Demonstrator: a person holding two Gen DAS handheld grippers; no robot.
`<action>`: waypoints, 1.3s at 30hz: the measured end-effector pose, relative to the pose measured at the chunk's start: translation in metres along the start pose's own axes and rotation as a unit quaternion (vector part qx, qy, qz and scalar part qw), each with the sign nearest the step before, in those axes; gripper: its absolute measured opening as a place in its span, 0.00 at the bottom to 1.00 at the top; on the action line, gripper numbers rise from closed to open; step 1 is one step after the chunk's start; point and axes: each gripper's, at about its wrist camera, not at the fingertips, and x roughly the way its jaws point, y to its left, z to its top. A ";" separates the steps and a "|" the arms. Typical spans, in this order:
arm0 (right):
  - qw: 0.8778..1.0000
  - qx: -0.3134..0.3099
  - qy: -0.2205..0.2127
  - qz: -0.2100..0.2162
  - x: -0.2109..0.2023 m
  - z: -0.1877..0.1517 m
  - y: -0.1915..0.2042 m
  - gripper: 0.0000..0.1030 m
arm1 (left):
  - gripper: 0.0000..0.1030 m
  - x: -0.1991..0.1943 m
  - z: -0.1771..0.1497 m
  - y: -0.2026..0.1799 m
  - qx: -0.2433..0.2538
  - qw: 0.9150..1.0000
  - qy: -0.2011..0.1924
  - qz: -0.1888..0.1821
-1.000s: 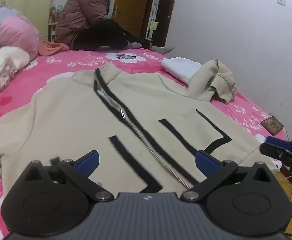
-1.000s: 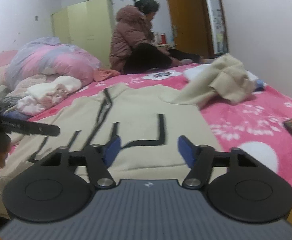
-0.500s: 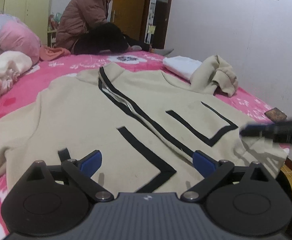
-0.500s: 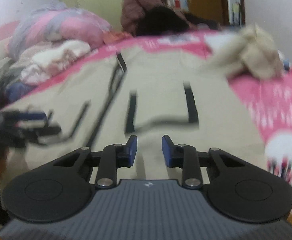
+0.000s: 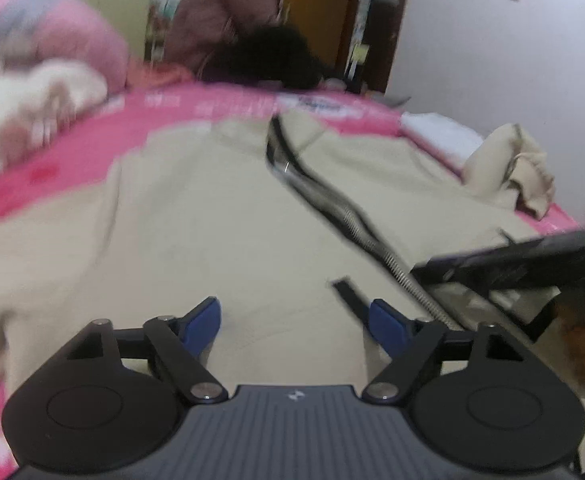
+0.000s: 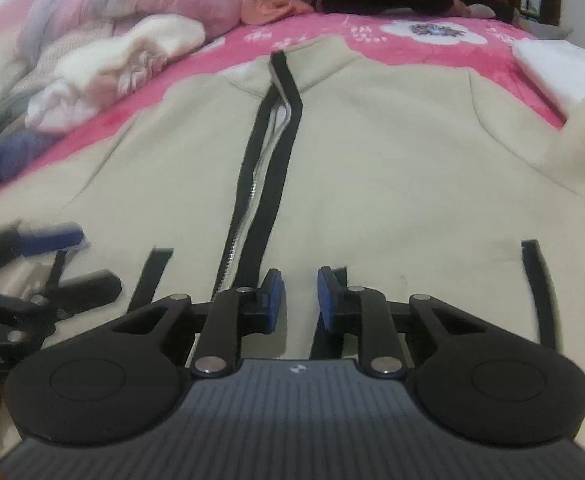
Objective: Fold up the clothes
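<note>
A beige zip jacket (image 6: 372, 152) with black trim lies spread front-up on the pink bedsheet (image 6: 324, 32). Its zipper (image 6: 252, 196) runs down the middle. My right gripper (image 6: 300, 296) hovers low over the jacket's lower front, just right of the zipper. Its jaws are closing to a narrow gap, and I see only flat fabric beyond them, nothing pinched. My left gripper (image 5: 295, 324) stands over the lower front left of the zipper (image 5: 376, 240), wide but closing, with nothing between the pads. Each gripper shows in the other's view: right gripper (image 5: 444, 270), left gripper (image 6: 68, 262).
A person in a puffy coat (image 5: 228, 20) sits at the far end of the bed. Piled bedding and clothes (image 6: 132, 40) lie along the left. A folded white cloth (image 6: 560, 68) and the jacket's bunched sleeve (image 5: 520, 168) lie by the right wall.
Both grippers have moved forward and lower over the jacket. The right one swung left to the zipper and its jaws narrowed a lot. The left jaws narrowed slightly.
</note>
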 end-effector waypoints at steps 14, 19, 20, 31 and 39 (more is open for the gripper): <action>0.998 0.063 -0.026 -0.005 0.056 0.054 -0.022 0.18 | 0.89 0.002 -0.006 0.000 0.000 1.000 -0.001 -0.012; 0.990 0.127 -0.051 0.011 0.011 0.055 -0.041 0.19 | 0.89 -0.004 -0.002 -0.003 0.001 1.000 -0.005 0.004; 0.989 0.137 -0.061 0.014 -0.001 0.052 -0.046 0.19 | 0.91 -0.006 -0.001 -0.006 0.004 1.000 -0.007 0.011; 0.948 0.262 -0.158 -0.083 -0.110 0.004 -0.179 0.29 | 0.94 0.008 0.036 -0.074 0.088 0.996 -0.024 -0.024; 0.935 0.200 -0.168 -0.239 -0.096 -0.007 -0.227 0.41 | 0.94 0.050 0.028 -0.120 0.134 0.989 0.013 -0.054</action>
